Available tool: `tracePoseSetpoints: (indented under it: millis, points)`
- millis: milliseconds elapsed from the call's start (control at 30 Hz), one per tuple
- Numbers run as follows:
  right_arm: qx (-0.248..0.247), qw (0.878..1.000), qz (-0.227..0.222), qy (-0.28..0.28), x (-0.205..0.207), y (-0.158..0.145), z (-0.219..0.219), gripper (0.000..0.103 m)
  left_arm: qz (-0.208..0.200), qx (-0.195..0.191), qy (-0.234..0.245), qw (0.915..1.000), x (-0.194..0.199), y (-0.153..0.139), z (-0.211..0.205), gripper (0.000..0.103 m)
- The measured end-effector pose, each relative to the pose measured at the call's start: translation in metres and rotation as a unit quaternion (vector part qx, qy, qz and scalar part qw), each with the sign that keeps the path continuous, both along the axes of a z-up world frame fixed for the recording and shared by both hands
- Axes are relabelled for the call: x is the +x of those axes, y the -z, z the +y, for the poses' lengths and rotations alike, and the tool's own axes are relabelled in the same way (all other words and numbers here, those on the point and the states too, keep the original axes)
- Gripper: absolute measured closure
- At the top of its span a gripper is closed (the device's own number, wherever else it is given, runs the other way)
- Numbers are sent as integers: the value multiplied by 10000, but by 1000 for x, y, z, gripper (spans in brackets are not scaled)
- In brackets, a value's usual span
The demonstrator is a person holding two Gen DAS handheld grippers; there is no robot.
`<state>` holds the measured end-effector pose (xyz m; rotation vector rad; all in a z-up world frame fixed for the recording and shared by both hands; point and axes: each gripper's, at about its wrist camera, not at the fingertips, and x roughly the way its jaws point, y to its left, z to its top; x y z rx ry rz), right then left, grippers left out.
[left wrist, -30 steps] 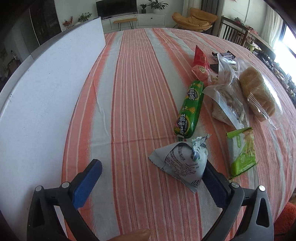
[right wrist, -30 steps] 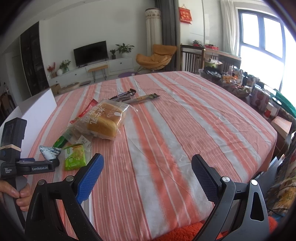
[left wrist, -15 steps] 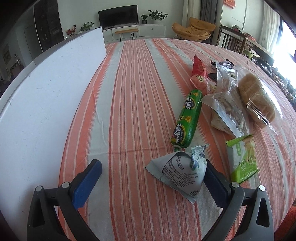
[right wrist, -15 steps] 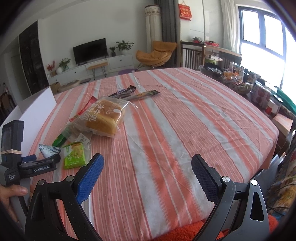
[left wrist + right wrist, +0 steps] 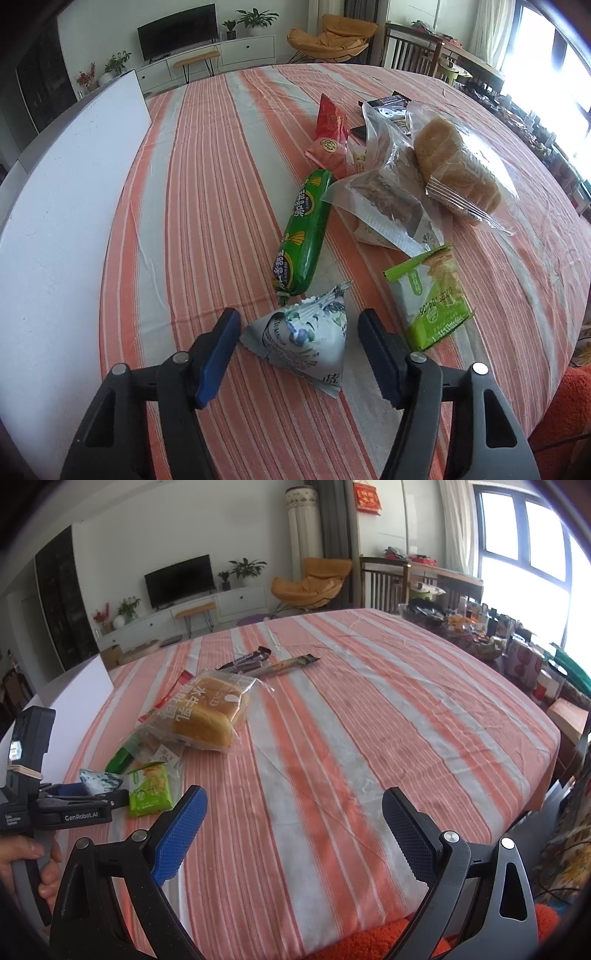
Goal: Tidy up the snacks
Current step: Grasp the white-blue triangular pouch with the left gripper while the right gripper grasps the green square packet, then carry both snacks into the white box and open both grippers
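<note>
Both grippers sit low over the striped tablecloth (image 5: 332,738): the left gripper (image 5: 297,332) brackets the triangular snack pouch (image 5: 306,339) at its six o'clock, fingers not visibly pressing, while the right gripper (image 5: 291,823), spread wide and empty, alone shows the hand (image 5: 22,860) at eight o'clock.

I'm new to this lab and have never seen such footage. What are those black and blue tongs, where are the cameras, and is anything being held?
There is no robot here. A person holds a hand-held gripper in each hand, and each carries a camera looking along its fingers. In the left view, the left hand-held gripper straddles a triangular pouch with gaps either side, so nothing is gripped. The right hand-held gripper hangs open over the striped tablecloth. Nearby lie a green sausage, a green wafer pack, a bread bag and a red packet.
</note>
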<state>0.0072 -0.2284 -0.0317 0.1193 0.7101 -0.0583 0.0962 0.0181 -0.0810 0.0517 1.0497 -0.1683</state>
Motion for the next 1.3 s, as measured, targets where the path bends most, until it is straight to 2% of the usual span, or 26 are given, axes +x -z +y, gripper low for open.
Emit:
tracePoseSetpoints:
  millis: [133, 267, 333, 400, 500, 567, 700, 800, 833, 867, 900, 1033, 1167, 1233, 1300]
  points:
    - [171, 9997, 137, -77, 4, 4, -4, 6, -142, -325, 12, 9994, -14, -6, 5, 65]
    - [895, 9943, 465, -332, 12, 15, -18, 6, -346, -611, -64, 9975, -39, -20, 18, 65]
    - [1227, 9886, 649, -585, 18, 20, -19, 6, -408, -772, -129, 9961, -49, -25, 25, 65]
    - [1341, 9805, 905, -1114, 28, 24, -4, 6, -460, -895, -174, 9948, -59, -30, 30, 66]
    - [1110, 9684, 1149, -1916, 42, 27, 38, 6, -540, -1088, -255, 9923, -72, -39, 34, 65]
    - [1019, 9617, 1257, -2211, 56, 31, 64, 6, -595, -1149, -310, 9911, -79, -48, 37, 65]
    - [916, 9575, 1603, -2216, 86, 47, 102, 8, -767, -1243, -416, 9884, -98, -68, 47, 65]
    - [636, 9572, 1744, -2220, 93, 54, 125, 10, -924, -1286, -484, 9862, -112, -82, 59, 66]
    - [508, 9580, 1756, -2211, 92, 55, 128, 12, -971, -1287, -502, 9856, -115, -85, 62, 66]
    - [349, 9609, 1678, -2173, 90, 54, 129, 22, -1013, -1293, -519, 9851, -118, -89, 65, 65]
    - [191, 9645, 1608, -2088, 87, 53, 125, 52, -1051, -1319, -527, 9843, -121, -92, 68, 66]
    - [862, 9635, 1703, -1878, 83, 48, 88, 53, -1178, -1444, -499, 9812, -130, -104, 76, 66]
    - [1890, 9457, 1815, -1922, 71, 35, 64, 53, -1159, -1862, -483, 9745, -137, -122, 89, 66]
    - [2170, 9380, 1754, -2056, 65, 17, 65, 53, -1208, -2120, -509, 9684, -139, -137, 103, 65]
    - [2381, 9282, 1628, -2352, 61, -9, 82, 53, -1394, -2175, -638, 9639, -143, -157, 124, 65]
